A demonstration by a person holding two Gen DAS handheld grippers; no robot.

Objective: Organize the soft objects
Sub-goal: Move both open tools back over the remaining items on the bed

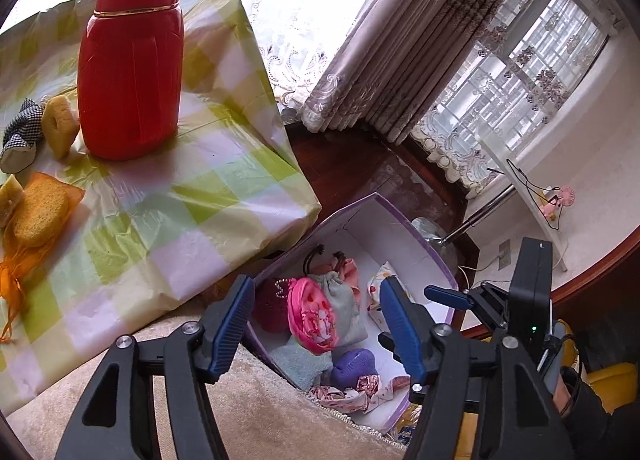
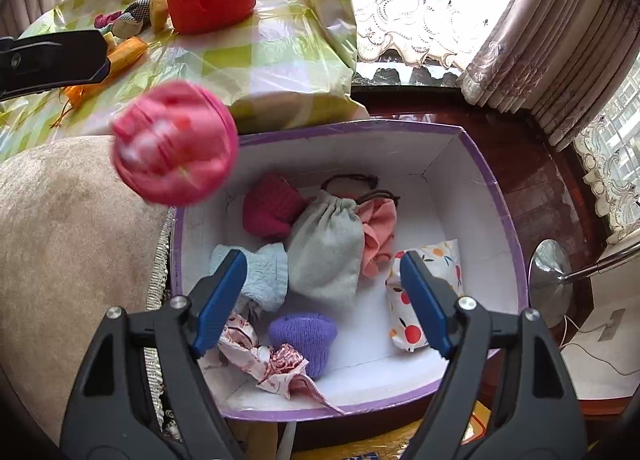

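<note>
Pink pouch: seen blurred in mid-air above the near-left corner of the box, touched by nothing; judged to be dropping in.
Box: purple-rimmed, white inside, set on the floor beside the surface edge so things can be let fall into it.
Box contents: grey drawstring bag, purple knit piece, fruit-print pouch, other soft items piled loosely.
Left tongs: jaws apart, nothing between them, pointed down over the box.
Right tongs: jaws wide apart, empty, held above the box interior.
Surface: checked cloth; sponge in an orange net, checked fabric piece not yet sorted.
Red bottle: hard, upright, judged left out on purpose.
Next: remaining soft items to be fetched from the surface.
</note>
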